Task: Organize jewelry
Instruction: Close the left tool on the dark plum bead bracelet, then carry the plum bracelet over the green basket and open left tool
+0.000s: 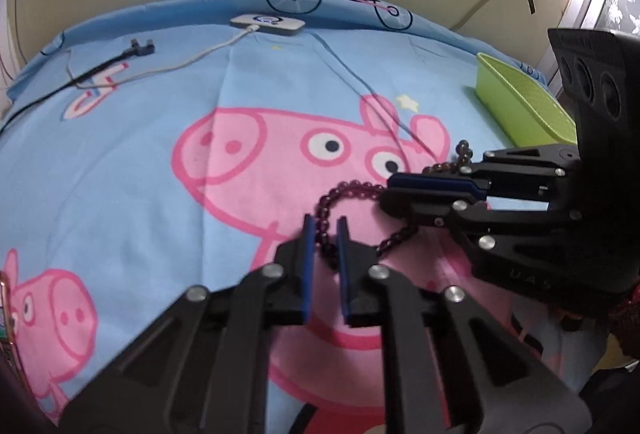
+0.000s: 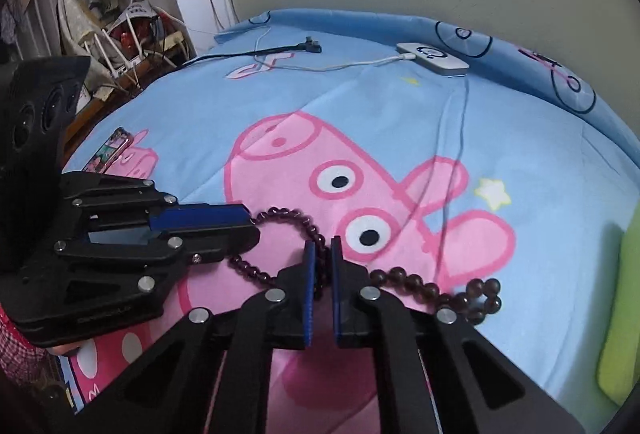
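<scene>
I judge the job barely begun: the bead string (image 2: 304, 222) lies on the bedsheet (image 1: 160, 114) at lower centre of both views, and the green tray (image 1: 520, 102) at the right edge shows nothing inside. My left gripper (image 1: 326, 230) and right gripper (image 2: 322, 250) each have jaws nearly closed around a different stretch of it. The beads are dark purple-brown, glossy, round, looping limply.
</scene>
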The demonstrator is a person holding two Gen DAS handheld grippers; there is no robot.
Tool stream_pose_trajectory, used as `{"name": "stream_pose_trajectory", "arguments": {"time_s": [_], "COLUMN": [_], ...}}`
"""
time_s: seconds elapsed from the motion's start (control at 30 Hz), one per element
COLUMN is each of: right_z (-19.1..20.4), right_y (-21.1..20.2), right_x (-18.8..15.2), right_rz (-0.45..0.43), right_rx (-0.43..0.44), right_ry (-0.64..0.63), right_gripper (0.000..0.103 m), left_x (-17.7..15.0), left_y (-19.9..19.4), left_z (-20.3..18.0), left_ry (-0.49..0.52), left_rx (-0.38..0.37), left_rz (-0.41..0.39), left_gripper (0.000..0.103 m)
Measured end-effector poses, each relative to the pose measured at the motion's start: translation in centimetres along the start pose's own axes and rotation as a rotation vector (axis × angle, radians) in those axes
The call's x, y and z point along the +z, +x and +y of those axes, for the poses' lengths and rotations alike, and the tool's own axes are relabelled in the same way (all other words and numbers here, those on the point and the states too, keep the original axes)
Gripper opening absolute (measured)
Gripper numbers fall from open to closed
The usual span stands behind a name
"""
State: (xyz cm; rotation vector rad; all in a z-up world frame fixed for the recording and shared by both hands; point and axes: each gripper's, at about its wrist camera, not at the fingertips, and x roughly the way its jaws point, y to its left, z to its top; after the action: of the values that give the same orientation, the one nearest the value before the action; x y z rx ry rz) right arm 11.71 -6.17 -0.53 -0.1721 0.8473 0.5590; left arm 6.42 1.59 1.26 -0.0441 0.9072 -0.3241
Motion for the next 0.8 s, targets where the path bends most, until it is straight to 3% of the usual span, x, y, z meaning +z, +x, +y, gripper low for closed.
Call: {"name": "stream_pose_trajectory", "arguments": {"time_s": [0.2, 0.37, 0.57, 0.8], "right_z": [0.4, -0.3, -3.6, -10.6], "right_y": [-3.0, -6.2, -10.5, -16.7], "right_x": [-0.8, -1.3, -2.3, -5.0], "right_rz": [-0.081, -0.166, -0.268, -0.383], "right_rx": [0.034, 0.021, -0.027, -0.181], "right_ry": [0.04, 0.064, 0.134, 0.287], "right_gripper": [0.0, 0.0, 0.0, 0.0], "left_x": [-0.3, 1.4, 6.0, 12.2], "left_y": [-1.0, -2.3, -2.7, 0.0], "left_z": [-0.5, -2.6, -8.1, -17.5], "left_ry": [-0.028, 0.0, 0.093, 0.24], "left_rx": [-0.061, -0.099, -0.171, -0.297], "left_rz": [0.002, -0.036, -0.09, -0.111], "left_gripper": [0.007, 0.007, 0.007, 0.007]}}
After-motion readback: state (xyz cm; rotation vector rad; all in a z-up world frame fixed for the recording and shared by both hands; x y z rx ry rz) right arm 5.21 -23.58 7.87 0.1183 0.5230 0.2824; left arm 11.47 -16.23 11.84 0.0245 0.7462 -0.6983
